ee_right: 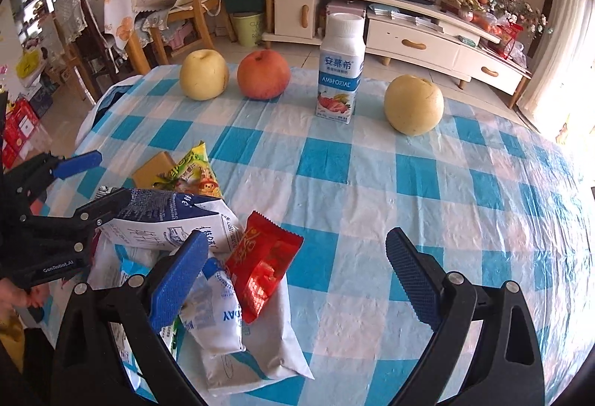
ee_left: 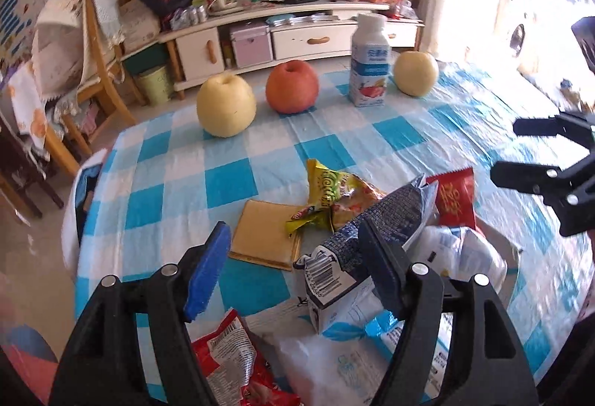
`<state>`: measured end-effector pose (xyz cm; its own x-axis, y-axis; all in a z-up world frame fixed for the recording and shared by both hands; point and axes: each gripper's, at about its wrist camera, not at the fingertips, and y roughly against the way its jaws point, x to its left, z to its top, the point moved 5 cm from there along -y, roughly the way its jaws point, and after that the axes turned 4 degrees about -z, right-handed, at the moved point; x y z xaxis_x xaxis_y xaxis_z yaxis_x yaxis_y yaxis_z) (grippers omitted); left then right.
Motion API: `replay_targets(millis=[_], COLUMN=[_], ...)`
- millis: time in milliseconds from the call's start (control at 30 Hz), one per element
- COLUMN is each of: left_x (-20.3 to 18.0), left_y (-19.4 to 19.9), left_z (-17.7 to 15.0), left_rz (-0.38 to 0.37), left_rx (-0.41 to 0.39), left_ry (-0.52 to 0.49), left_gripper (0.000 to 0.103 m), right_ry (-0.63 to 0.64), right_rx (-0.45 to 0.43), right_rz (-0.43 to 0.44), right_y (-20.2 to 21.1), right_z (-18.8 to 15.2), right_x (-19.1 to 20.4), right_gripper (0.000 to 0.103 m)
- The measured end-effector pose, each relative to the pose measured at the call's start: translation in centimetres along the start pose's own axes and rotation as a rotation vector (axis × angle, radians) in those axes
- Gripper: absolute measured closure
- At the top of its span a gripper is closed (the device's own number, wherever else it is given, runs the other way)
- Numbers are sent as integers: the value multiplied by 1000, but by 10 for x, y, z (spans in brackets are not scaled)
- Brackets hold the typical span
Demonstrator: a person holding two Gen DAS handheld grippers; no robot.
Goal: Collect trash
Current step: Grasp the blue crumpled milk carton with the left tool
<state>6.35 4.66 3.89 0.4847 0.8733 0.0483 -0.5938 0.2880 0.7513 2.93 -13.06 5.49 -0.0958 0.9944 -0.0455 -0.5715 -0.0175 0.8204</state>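
The table [ee_right: 372,183], under a blue-and-white checked plastic cloth, carries a heap of trash at its near edge and food along its far side; mixing the two up is the main risk. The heap rests partly on a white plastic bag [ee_right: 275,342], which is slippery and could slide off the edge if it is dragged.

The left gripper [ee_left: 293,257] hangs over the heap with its jaws apart. One finger lies against the flattened blue-and-white milk carton [ee_left: 375,220], but from this view it is hard to tell whether the carton is merely touched or loosely carried; a loose carton could drop or knock wrappers to the floor. The right gripper [ee_right: 297,276] also stands apart and empty, just beside the red wrapper [ee_right: 267,264], and the two tools are near enough to collide over the same heap.

Behind, well apart from the trash, stand two yellow pears [ee_right: 203,79] [ee_right: 413,105], a red apple [ee_right: 263,74] and an upright yoghurt bottle [ee_right: 340,71]; a wide sweep could tip the bottle.

Smaller pieces lie by the heap: a yellow-green snack bag [ee_left: 327,194], a flat tan card [ee_left: 266,235] under its corner, and a red printed packet [ee_left: 230,357] nearest the edge. The card lies flat and will be awkward to pinch.
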Motion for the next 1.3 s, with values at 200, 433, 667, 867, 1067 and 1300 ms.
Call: replay_targets(millis=[200,433,667,867,1067,1300], left_x=[-29,-56,-90,-78,-77,-65], left_y=[6,3,-4,-9,-13,-13], left_z=[2,-12,-34,-20,-24,-23], left_rz=[-20,-184,-219,-175,-92,-39], left_rx=[5,87,148,121,105,63], left_ry=[-263,-316,-452,-373,-379,-272], left_gripper=[30,30,29,29,50,67], right_ry=[-24,-58,-49,-62,-66,-2], right_rx=[27,38,36,37,54,88], right_rz=[-8,-12,-10,0,42,72], right_y=[0,-1,2,2,2,-3], right_z=[-7,-11,-13,-13,-14,-21], right_x=[-15,-28,-29,-28,-24,-9], right_gripper=[8,8,8,8,8,8])
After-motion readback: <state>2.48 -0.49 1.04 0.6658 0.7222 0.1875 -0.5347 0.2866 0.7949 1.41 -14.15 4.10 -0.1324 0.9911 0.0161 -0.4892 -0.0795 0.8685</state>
